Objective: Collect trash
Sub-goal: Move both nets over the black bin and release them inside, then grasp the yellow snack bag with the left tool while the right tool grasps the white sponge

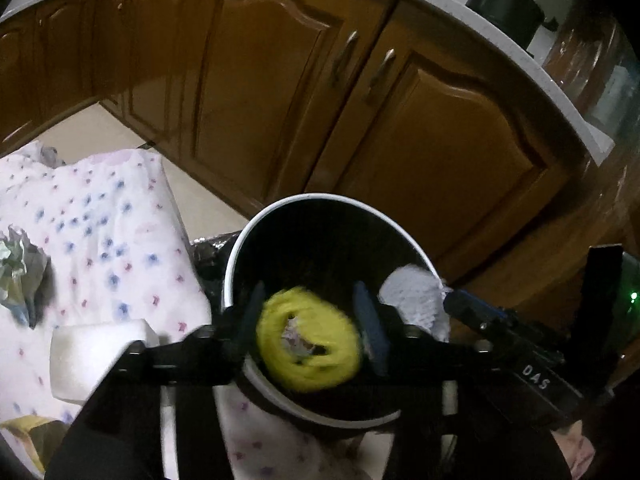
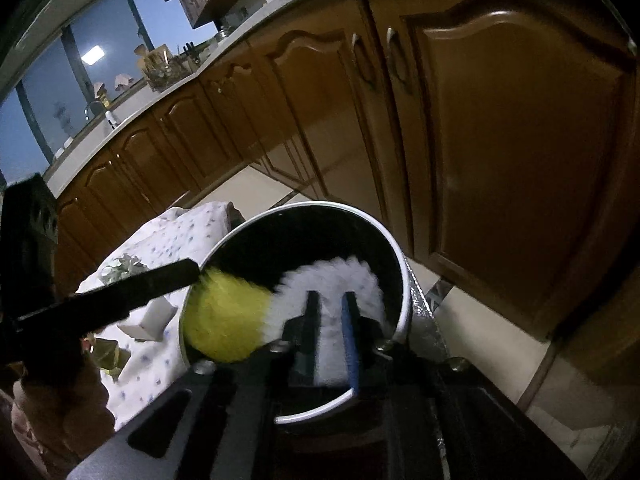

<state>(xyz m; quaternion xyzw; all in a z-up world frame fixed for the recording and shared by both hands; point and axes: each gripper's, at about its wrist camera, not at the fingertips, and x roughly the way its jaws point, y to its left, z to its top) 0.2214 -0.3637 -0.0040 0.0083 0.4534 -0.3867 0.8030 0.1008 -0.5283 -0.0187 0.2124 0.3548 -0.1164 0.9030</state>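
Yellow wad (image 1: pixel 308 340) between spread left tool (image 1: pixel 310 320) over bin rim (image 1: pixel 240 248); right tool (image 2: pixel 330 320) grips white tissue (image 2: pixel 332 280).

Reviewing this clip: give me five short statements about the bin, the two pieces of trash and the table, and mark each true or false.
1. The left gripper has a yellow wad between its jaws. True.
2. The right gripper holds a white tissue. True.
3. Both pieces are over the open bin. True.
4. The bin has a lid on. False: it is open, and its dark inside shows.
5. The tablecloth is plain red. False: it is white with small blue and pink flowers.
6. No trash is left on the table. False: a crumpled foil piece lies on the cloth.
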